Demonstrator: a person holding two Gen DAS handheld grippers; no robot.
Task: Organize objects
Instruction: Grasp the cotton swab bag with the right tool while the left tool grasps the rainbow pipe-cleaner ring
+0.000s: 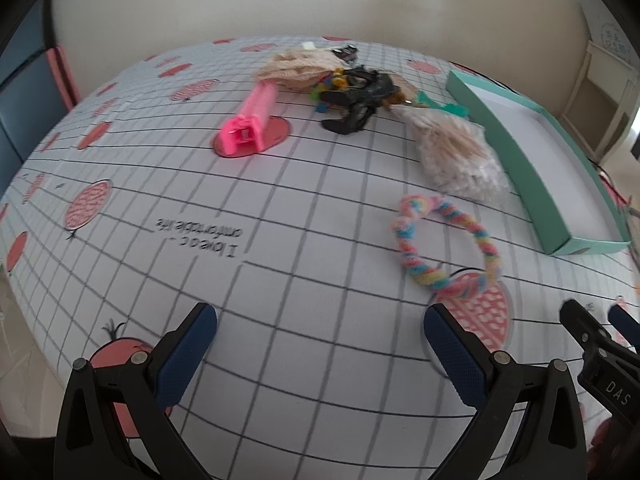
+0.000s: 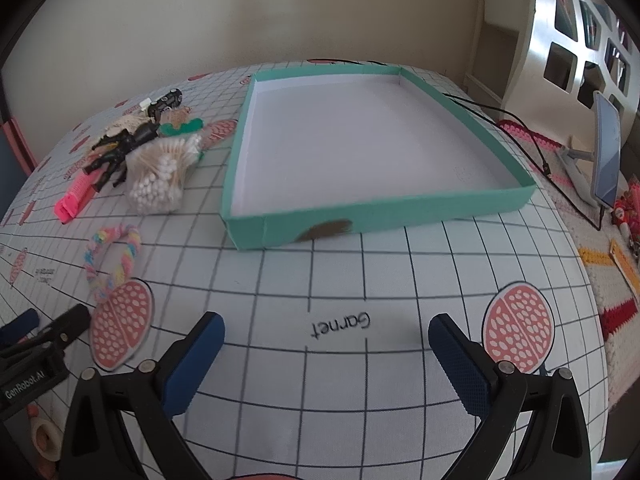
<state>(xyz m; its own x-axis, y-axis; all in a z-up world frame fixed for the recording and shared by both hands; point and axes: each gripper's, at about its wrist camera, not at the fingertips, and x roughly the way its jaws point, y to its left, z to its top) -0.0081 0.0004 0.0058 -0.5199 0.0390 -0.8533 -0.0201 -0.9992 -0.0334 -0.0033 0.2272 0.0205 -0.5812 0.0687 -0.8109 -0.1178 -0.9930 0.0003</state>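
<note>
A shallow teal box (image 2: pixel 384 206) with a white inside stands empty on the gridded tablecloth; in the left wrist view the teal box (image 1: pixel 516 152) lies at the right. Left of it sits a pile: a bag of cotton swabs (image 2: pixel 160 176) (image 1: pixel 456 152), a black toy figure (image 2: pixel 116 152) (image 1: pixel 356 100), a pink clip (image 1: pixel 250 120) (image 2: pixel 74 198) and beige cloth (image 1: pixel 300 68). A rainbow twisted ring (image 1: pixel 444 240) (image 2: pixel 112 260) lies nearer. My left gripper (image 1: pixel 320 340) is open above bare cloth. My right gripper (image 2: pixel 326 344) is open too, in front of the box.
A phone on a stand (image 2: pixel 606 148) with a black cable (image 2: pixel 520 128) sits right of the box, beside a crocheted mat (image 2: pixel 616 300). A white shelf (image 2: pixel 580 32) stands at the back right. The table's rounded front edge is close below both grippers.
</note>
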